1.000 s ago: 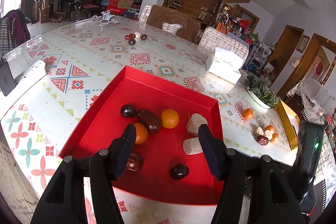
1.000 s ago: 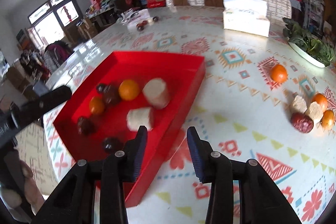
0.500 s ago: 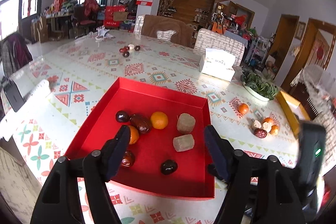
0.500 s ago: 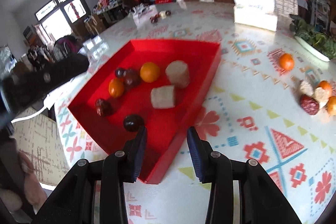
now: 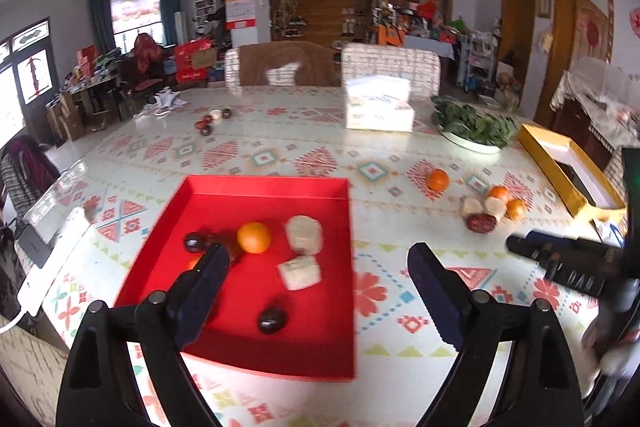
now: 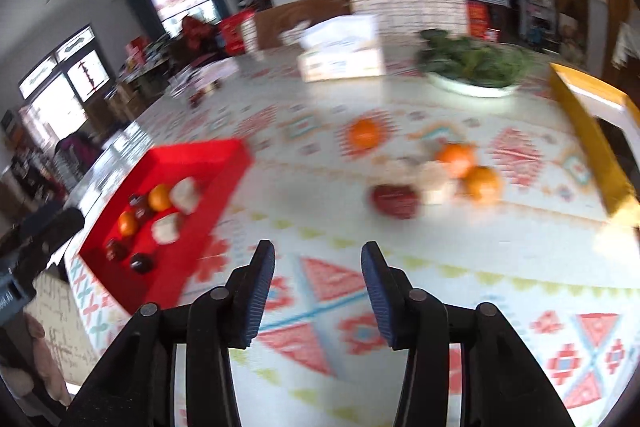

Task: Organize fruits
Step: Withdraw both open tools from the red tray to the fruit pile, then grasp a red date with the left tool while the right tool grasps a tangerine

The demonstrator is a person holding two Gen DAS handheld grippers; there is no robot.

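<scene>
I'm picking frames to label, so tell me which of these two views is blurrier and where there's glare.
The right wrist view is blurrier: the red date, the oranges beside it and the tissue box smear sideways, while the right gripper stays sharp. The left wrist view is crisper, with slight blur on the red tray; window glare whitens the table's far left.

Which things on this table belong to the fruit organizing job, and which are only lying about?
Belong to the job:
red tray with fruit already inside
lone orange on the table
fruit cluster beside it
far small pile
open left gripper
open right gripper

Only lying about:
tissue box
plate of greens
yellow box
</scene>
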